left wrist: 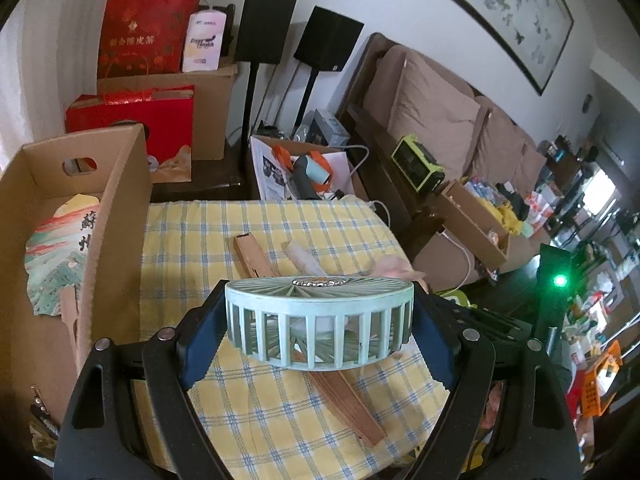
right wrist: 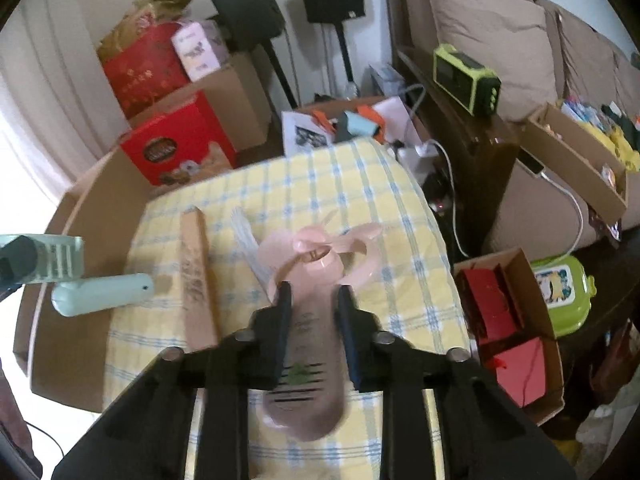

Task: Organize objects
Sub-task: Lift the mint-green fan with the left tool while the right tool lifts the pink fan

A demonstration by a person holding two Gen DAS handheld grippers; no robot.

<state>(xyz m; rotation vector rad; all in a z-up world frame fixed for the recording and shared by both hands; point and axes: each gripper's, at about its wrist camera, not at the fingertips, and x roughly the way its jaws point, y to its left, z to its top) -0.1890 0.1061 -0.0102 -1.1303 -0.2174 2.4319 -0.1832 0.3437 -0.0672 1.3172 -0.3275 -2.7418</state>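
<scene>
My left gripper is shut on the round head of a mint-green handheld fan and holds it above the yellow checked cloth. The same green fan shows at the left of the right wrist view, handle hanging free. My right gripper is closed around the handle of a pink handheld fan over the cloth. A folded wooden fan lies on the cloth. A painted paper fan lies in the cardboard box at left.
A pale furry item lies beside the wooden fan. Red gift boxes and speaker stands stand behind. A sofa is at right. A box of red envelopes and a green case sit right of the cloth.
</scene>
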